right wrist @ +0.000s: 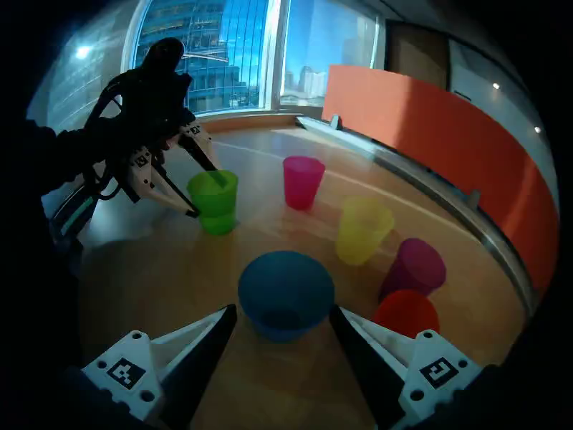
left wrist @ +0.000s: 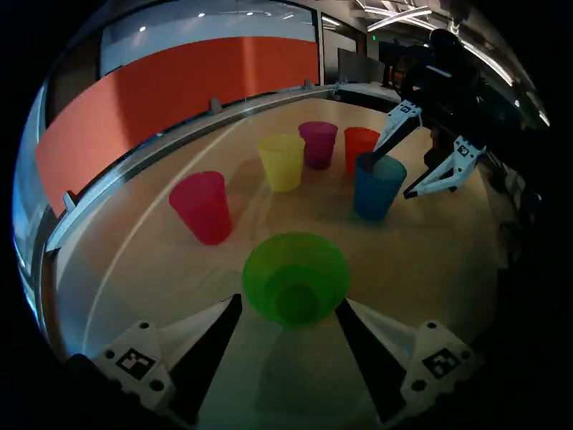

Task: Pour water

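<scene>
A green cup (left wrist: 295,279) stands upright on the wooden table (left wrist: 437,258), held between the fingers of my left gripper (left wrist: 288,298), which touch it on both sides. The right gripper view shows the same green cup (right wrist: 213,201) with the left gripper (right wrist: 205,190) and a dark-sleeved arm around it. A blue cup (right wrist: 286,294) stands between the fingers of my right gripper (right wrist: 281,309), both tips against its wall. Across the table, the left gripper view shows that blue cup (left wrist: 378,188) flanked by the right gripper (left wrist: 389,175). Whether either cup holds water is unclear.
Several more cups stand between the two: a pink one (left wrist: 202,206), a yellow one (left wrist: 282,162), a purple one (left wrist: 318,143) and an orange-red one (left wrist: 360,145) just behind the blue cup. An orange wall panel (left wrist: 179,93) runs along the table's far edge.
</scene>
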{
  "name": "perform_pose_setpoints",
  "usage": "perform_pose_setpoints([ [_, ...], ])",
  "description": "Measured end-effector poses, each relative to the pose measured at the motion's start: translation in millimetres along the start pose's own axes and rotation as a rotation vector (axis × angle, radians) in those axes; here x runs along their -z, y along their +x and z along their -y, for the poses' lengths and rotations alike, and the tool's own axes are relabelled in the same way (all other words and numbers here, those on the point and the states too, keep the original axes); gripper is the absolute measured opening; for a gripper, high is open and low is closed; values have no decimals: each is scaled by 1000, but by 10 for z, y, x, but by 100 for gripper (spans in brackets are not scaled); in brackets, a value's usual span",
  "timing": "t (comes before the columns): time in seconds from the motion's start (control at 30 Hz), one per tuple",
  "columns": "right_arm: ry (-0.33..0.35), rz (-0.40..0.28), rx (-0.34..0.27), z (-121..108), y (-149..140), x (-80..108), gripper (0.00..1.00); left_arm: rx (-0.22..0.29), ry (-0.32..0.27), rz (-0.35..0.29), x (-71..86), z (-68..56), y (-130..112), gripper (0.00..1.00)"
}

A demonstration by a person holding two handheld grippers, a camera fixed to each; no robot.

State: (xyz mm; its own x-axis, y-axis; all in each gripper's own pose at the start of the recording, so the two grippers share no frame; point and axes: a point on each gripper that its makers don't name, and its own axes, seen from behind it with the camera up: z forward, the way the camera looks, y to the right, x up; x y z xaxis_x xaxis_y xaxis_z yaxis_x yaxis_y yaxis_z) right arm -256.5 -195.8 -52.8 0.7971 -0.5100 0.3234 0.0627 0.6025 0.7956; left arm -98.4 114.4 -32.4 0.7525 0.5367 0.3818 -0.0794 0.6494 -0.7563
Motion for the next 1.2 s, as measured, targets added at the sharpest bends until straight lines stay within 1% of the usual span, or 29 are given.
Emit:
perform_pose_setpoints([
  [0.1,-15,-3,-7,-1,-55,106,100,7,15,2,64,24,-60,96],
  [0.27,-46,-10,-31,-20,-166,306,100,42,37,-14,208,53,-120,96],
  [0.47,-85,-29,-69,-42,-277,523,100,86,62,-53,385,20,-151,96],
  [0.63,-123,-64,-100,-61,-291,656,100,113,102,-100,522,9,-139,96],
  [0.8,-172,-136,-145,-92,-212,795,100,154,157,-174,697,43,-50,96],
  [0.87,-199,-168,-166,-115,-178,852,100,173,186,-213,777,77,-9,96],
  [0.97,-238,-213,-193,-142,-130,937,100,199,239,-262,887,166,22,96],
  [1.1,-316,-274,-218,-247,-37,1062,100,225,313,-329,1042,276,92,96],
  [1.2,-391,-326,-233,-374,54,1169,100,245,362,-387,1152,343,168,96],
])
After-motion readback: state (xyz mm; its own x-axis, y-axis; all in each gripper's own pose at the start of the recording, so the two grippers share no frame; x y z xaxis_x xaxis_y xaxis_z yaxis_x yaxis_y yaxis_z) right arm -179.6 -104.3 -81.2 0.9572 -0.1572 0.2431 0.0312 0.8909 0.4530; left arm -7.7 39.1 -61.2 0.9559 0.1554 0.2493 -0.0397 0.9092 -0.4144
